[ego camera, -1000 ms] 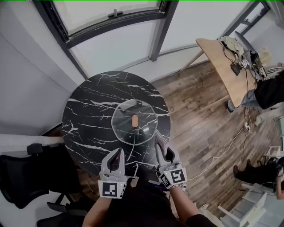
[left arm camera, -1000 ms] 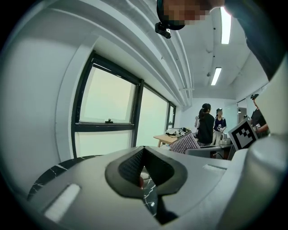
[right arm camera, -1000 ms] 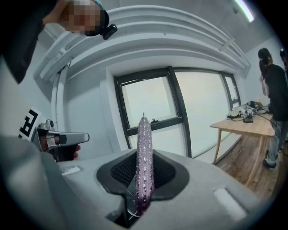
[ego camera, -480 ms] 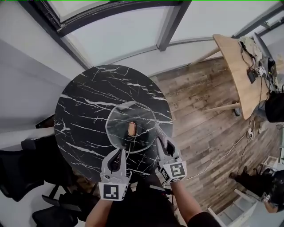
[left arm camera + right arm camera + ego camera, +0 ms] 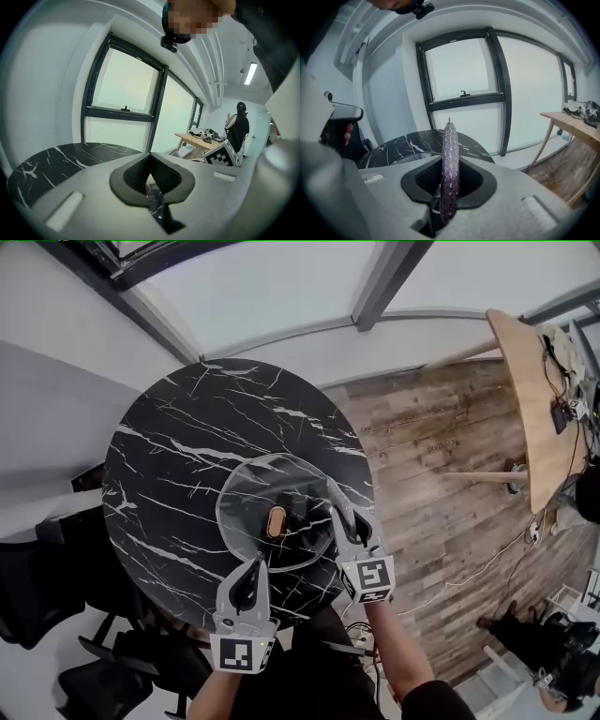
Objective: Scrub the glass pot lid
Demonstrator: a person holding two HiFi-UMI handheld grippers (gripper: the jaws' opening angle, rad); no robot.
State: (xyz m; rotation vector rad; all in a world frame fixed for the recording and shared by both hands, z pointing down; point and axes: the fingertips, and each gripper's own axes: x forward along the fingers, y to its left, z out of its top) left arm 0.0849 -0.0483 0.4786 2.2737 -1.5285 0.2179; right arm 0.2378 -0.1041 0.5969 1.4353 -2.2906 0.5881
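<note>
The glass pot lid (image 5: 251, 495) lies flat on the round black marble worktop (image 5: 173, 451), a little toward my side of it, with its brown knob (image 5: 276, 520) pointing up. It seems to lie there so that the whole upper glass is open to me and the stone carries it from below.

My right tool (image 5: 339, 519) is clenched on a purple scrubber (image 5: 450, 164). The right gripper view shows it edge-on: a thin, bumpy pad standing upright between the two jaws and sticking out past them. I think it is held this way so that the free end can be laid down on the glass while the jaws stay off it. In the head view this tool is over the right rim of the lid, but I cannot tell if the scrubber touches the glass.

My left tool (image 5: 251, 568) is closed, with nothing between its jaws. Its tip is just beside the near rim of the lid. I judge that it waits there to press on the rim, because the smooth glass may slide on the smooth stone when I rub. The scrubbing itself looks not yet started.
</note>
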